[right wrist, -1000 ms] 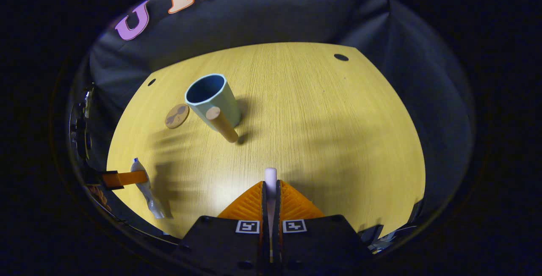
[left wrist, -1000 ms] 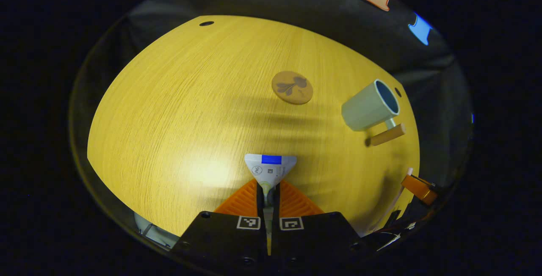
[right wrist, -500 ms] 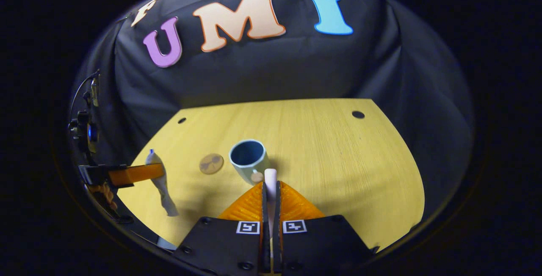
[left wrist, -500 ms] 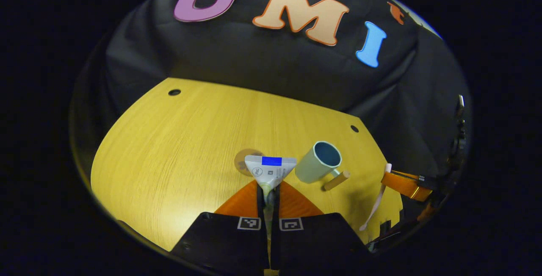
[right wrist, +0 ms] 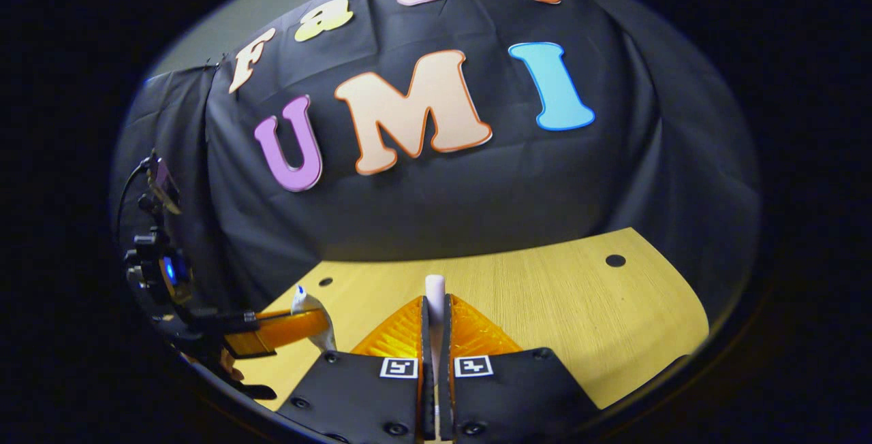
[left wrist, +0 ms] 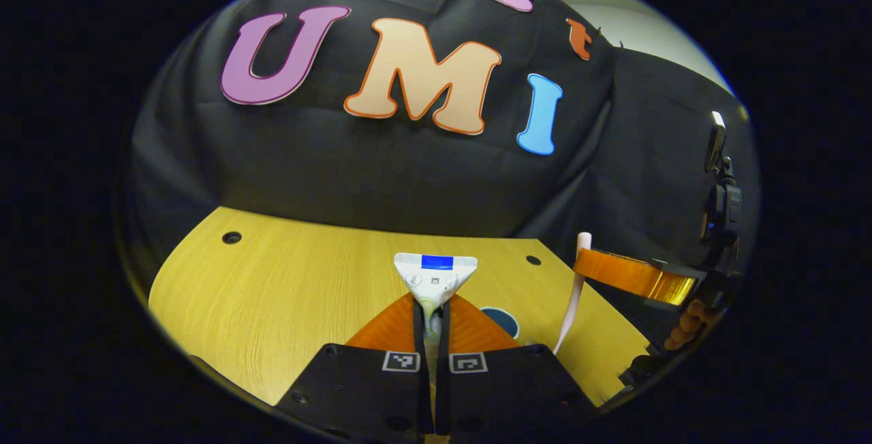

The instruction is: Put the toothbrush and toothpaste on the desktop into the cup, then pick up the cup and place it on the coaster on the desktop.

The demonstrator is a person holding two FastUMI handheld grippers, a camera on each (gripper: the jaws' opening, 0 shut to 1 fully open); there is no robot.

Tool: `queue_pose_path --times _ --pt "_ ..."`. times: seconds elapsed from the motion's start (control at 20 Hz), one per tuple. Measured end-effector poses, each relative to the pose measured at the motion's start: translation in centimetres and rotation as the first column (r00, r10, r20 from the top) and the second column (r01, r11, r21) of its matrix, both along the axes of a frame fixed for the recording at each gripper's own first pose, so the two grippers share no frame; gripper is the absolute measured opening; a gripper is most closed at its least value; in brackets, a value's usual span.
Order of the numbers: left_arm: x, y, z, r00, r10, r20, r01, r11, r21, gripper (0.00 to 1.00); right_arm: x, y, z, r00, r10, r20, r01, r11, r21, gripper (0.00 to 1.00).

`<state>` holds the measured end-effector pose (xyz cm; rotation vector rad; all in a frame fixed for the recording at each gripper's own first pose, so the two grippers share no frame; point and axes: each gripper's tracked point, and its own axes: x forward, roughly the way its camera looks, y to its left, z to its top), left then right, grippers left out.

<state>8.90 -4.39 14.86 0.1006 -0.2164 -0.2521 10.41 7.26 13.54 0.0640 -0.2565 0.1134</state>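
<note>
Above the yellow desktop (left wrist: 272,294), the left gripper (left wrist: 431,308) is clamped on the toothpaste (left wrist: 436,275), its crimped end up; the right gripper (right wrist: 434,308) is clamped on the toothbrush (right wrist: 434,289), which hangs down beside the cup (left wrist: 503,320) in the left gripper view; the cup's dark mouth peeks out just behind the left fingers; the step in hand looks like loading the cup; next, each item needs lowering over the mouth, then releasing.

Both views look forward, level and raised, sharing the yellow desktop (left wrist: 286,294) (right wrist: 586,321) and booth wall (left wrist: 381,178) (right wrist: 463,192).
</note>
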Motion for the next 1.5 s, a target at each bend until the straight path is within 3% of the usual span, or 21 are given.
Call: queue_pose_path --times 0.25,0.5,0.85,0.9,1.0,1.15,1.3,1.35,1.4,1.45,1.5 --pt "1.5 -1.5 2.3 0.993 -0.081 0.087 0.079 0.997 0.026 0.01 4.5 -1.4 1.4 0.995 -0.052 0.089 0.046 0.997 0.063 0.05" --pt "3.2 -3.3 3.5 0.976 -0.154 0.156 0.151 0.988 0.028 0.01 8.2 -2.7 -1.6 0.99 -0.114 0.083 0.106 0.991 0.087 0.05" --pt "4.8 -5.9 2.7 0.96 -0.227 0.163 0.222 0.974 0.048 0.01 8.5 -3.5 -3.4 0.993 -0.11 0.053 0.103 0.989 0.11 0.13" --pt "4.9 -6.3 2.7 0.958 -0.237 0.164 0.232 0.972 0.045 0.01 8.3 -4.0 -3.1 0.991 -0.117 0.058 0.109 0.987 0.119 0.23" --pt "4.9 -6.9 2.5 0.952 -0.255 0.167 0.251 0.967 0.044 0.01 7.2 -5.0 -2.6 0.989 -0.128 0.073 0.118 0.984 0.134 0.28" --pt "5.4 -8.2 1.6 0.943 -0.291 0.161 0.285 0.957 0.056 0.01 5.4 -7.6 -2.2 0.979 -0.186 0.083 0.172 0.974 0.147 0.82" --pt "5.9 -9.7 0.5 0.93 -0.332 0.157 0.321 0.943 0.09 0.01 3.4 -10.3 -2.8 0.968 -0.237 0.076 0.222 0.961 0.167 0.8" --pt "6.1 -10.2 -0.1 0.928 -0.341 0.152 0.325 0.938 0.119 0.01 2.9 -11.1 -3.2 0.965 -0.253 0.071 0.238 0.956 0.172 0.94" --pt "6.5 -10.4 -0.9 0.929 -0.34 0.145 0.319 0.936 0.152 0.01 2.4 -11.8 -3.7 0.961 -0.267 0.065 0.253 0.952 0.171 0.94" --pt "7.0 -10.7 -1.5 0.93 -0.34 0.141 0.313 0.932 0.185 0.01 2.0 -12.4 -4.3 0.959 -0.28 0.055 0.267 0.949 0.17 0.87" --pt "7.4 -11.0 -2.3 0.932 -0.339 0.129 0.309 0.927 0.212 0.01 1.5 -12.7 -4.8 0.958 -0.284 0.048 0.272 0.947 0.17 0.94"
